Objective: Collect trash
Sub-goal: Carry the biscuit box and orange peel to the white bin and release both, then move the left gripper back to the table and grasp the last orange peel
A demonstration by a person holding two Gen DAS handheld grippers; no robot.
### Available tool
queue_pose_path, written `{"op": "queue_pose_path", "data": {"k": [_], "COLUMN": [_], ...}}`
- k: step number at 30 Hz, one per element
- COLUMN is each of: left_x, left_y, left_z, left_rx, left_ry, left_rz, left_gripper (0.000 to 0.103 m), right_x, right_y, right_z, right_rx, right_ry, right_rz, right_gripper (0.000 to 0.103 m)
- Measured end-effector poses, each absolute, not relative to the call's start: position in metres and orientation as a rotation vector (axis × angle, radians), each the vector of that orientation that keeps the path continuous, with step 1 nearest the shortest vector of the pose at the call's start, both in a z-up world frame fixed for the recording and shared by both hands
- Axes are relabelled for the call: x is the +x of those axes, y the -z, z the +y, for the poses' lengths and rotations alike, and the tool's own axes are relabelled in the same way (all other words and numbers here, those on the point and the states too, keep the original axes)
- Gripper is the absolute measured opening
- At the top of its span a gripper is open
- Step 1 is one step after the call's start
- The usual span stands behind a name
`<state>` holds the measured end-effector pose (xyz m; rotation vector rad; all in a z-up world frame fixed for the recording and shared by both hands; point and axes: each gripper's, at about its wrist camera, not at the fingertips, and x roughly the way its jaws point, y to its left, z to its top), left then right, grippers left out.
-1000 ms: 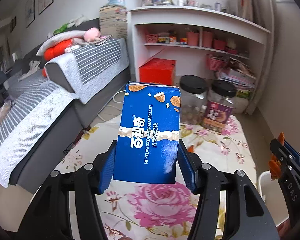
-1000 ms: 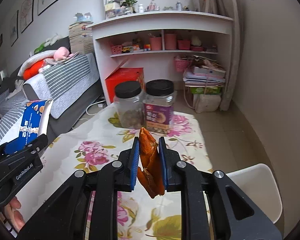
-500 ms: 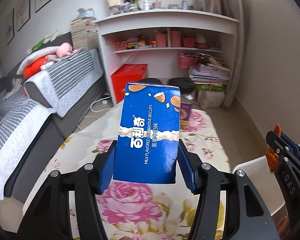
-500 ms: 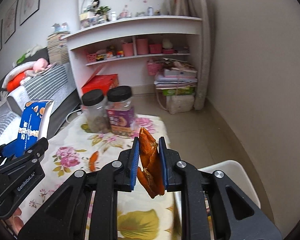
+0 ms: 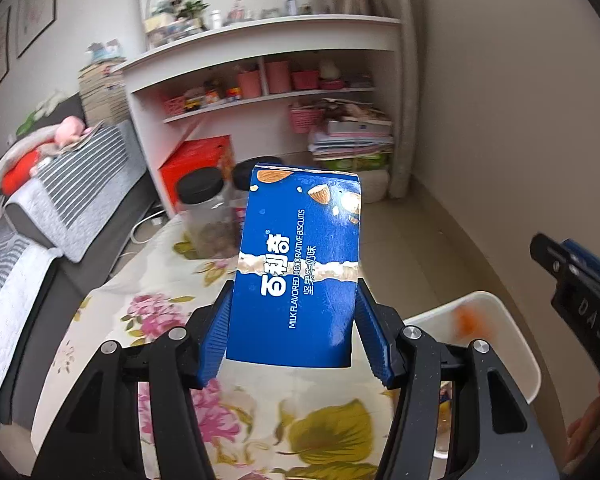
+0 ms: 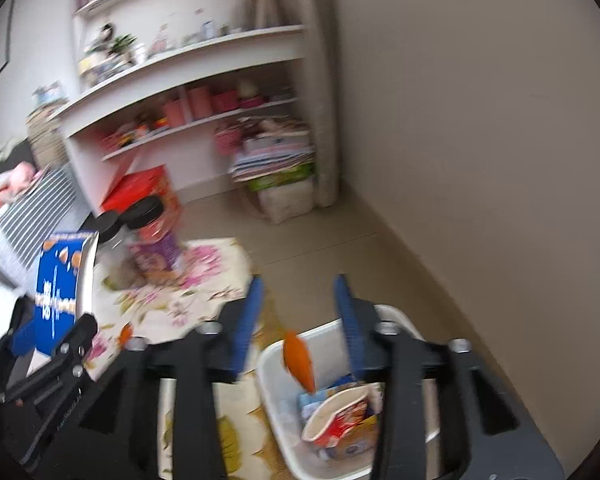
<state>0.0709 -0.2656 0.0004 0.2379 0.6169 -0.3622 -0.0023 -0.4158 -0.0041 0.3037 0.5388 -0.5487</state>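
Since half a second ago my right gripper [image 6: 298, 318] has opened and let go the orange peel [image 6: 298, 359], which is now in the air over the white bin [image 6: 276, 408] beside the floral table [image 5: 256, 432]. My left gripper [image 5: 293, 330] still clamps the upright blue biscuit box [image 5: 298, 268].

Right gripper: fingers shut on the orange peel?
No. The right gripper has its fingers spread apart, and the orange peel is loose below them, over the white bin.
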Motion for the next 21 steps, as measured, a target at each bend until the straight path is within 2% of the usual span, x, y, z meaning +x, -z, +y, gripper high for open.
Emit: {"op": "queue_pose_path", "data": {"k": [4, 10, 15, 17, 18, 21], "left_x": [0.064, 0.055, 0.054, 0.056, 0.057, 0.057], "left_y": [0.001, 0.007, 0.016, 0.023, 0.026, 0.034], "left_z": [-0.287, -0.322, -0.351, -0.366, -0.370, -0.376], "left_rx": [0.253, 0.272, 0.265, 0.273, 0.274, 0.281], "left_ry": [0.406, 0.485, 0.569, 0.629, 0.647, 0.664], "left_rz": [0.620, 0.647, 0.702, 0.749, 0.765, 0.781], "left_gripper": [0.057, 0.057, 0.057, 0.063, 0.071, 0.072], "right_x": [-0.020, -0.044, -0.061, -0.063, -0.064, -0.062], "right_y": [0.001, 0.003, 0.005, 0.005, 0.005, 0.006], "right_z": [-0.443, -0.478, -0.499, -0.503, -0.504, -0.504], "right_rx": [0.358, 0.456, 0.529, 0.539, 0.543, 0.542], "right_ry": [0.634, 0.735, 0.797, 0.818, 0.826, 0.841], "right_rz": [0.508, 0.476, 0.447, 0.438, 0.434, 0.433], "right_gripper": [0.060, 0.074, 0.077, 0.079, 0.080, 0.081]}}
